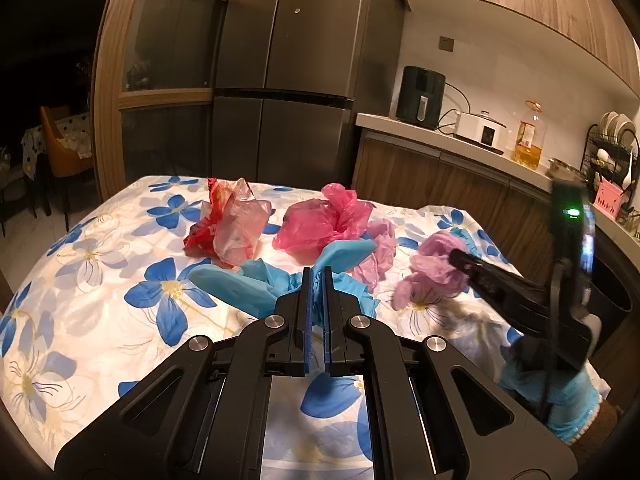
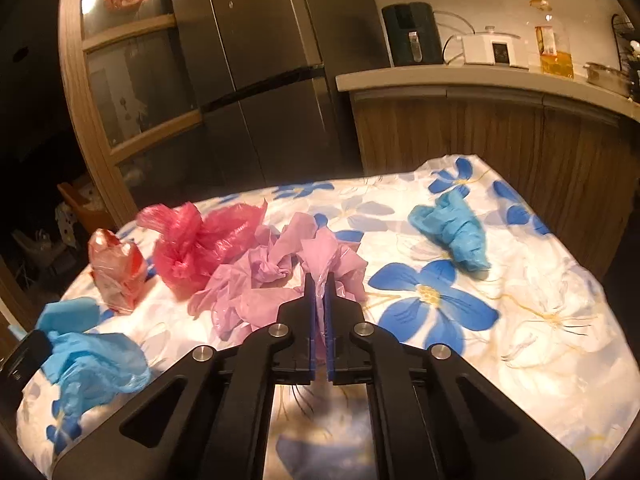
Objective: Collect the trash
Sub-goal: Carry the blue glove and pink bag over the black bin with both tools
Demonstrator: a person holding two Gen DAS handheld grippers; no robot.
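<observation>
- Blue bag [image 1: 256, 284]: its middle is hidden between the left fingers [image 1: 307, 300].
- Dish rack [image 1: 614, 148], at 3 o'clock: cut off by the picture's edge.
- Oil bottle [image 2: 554, 46]: label blurred, unreadable.

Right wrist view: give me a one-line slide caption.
Right gripper shut on a pale pink bag on the floral cloth, red bag behind.

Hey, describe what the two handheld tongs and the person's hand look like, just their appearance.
Both tongs are matte black with angular linkage arms, round silver pivot bolts and thin blue pads lining the two flat fingers. The left tongs and right tongs look alike. On the right unit, seen from the left wrist view, a black cable runs down the body beside a small green light. The hand wears a light blue glove.
</observation>
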